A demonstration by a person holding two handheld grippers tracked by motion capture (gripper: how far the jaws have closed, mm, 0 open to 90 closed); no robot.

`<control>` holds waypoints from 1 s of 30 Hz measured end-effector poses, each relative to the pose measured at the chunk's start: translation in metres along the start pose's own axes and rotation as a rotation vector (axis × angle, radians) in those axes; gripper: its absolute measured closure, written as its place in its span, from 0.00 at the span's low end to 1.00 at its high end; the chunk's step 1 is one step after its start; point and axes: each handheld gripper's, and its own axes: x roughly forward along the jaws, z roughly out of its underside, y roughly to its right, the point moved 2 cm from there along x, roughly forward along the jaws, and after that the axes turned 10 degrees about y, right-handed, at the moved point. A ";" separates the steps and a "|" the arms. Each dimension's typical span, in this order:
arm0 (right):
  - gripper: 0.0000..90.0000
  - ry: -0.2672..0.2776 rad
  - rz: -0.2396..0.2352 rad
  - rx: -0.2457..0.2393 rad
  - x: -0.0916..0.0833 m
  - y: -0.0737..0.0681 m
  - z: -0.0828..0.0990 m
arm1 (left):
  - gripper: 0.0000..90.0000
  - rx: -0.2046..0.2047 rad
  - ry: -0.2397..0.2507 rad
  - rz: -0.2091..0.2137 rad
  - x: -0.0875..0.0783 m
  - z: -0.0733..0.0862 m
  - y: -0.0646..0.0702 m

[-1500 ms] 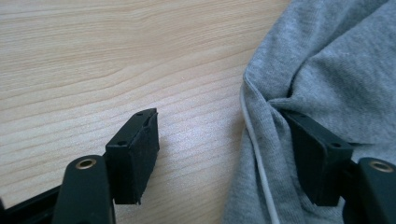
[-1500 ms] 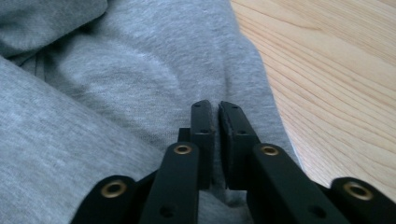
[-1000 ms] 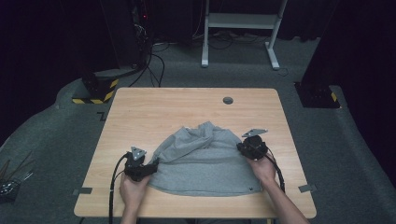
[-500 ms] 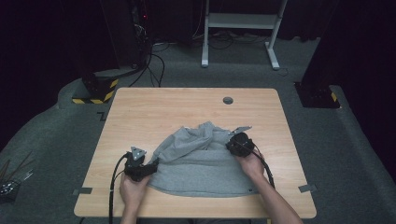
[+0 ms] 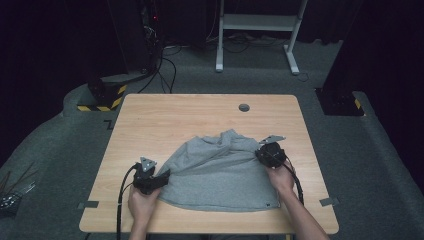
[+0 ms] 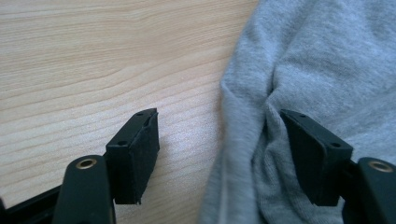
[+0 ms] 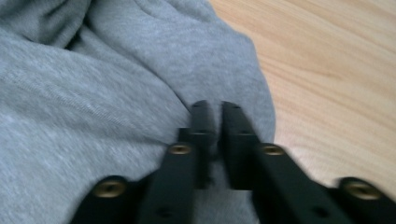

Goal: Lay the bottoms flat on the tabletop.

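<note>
Your left gripper (image 6: 219,163) straddles the near-left edge of the grey garment (image 5: 220,170) spread on the worktop (image 5: 150,115), jaws wide apart, one on bare wood. Your right gripper (image 7: 215,112), jaws nearly together and just opening, rests on its right edge.

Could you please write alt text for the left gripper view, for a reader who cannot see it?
The left claw stands open over the folded edge of a soft grey knit garment, one black jaw on the cloth and the other over the bare light wooden table. The cloth bunches into a ridge between the jaws.
</note>
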 end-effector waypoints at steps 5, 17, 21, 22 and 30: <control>0.64 0.094 -0.029 0.027 -0.025 -0.005 0.009 | 0.34 0.001 -0.001 -0.001 0.000 0.000 0.000; 0.52 0.109 -0.047 0.005 -0.023 -0.023 0.050 | 0.38 -0.018 0.041 0.094 -0.006 -0.016 0.015; 0.49 0.106 -0.041 0.000 -0.023 -0.022 0.050 | 0.38 0.036 0.079 0.150 -0.011 -0.039 0.034; 0.49 0.104 -0.040 0.006 -0.023 -0.022 0.050 | 0.38 0.051 0.084 0.163 -0.011 -0.044 0.039; 0.48 0.104 -0.037 0.007 -0.023 -0.023 0.050 | 0.38 0.150 0.057 0.229 0.008 -0.071 0.076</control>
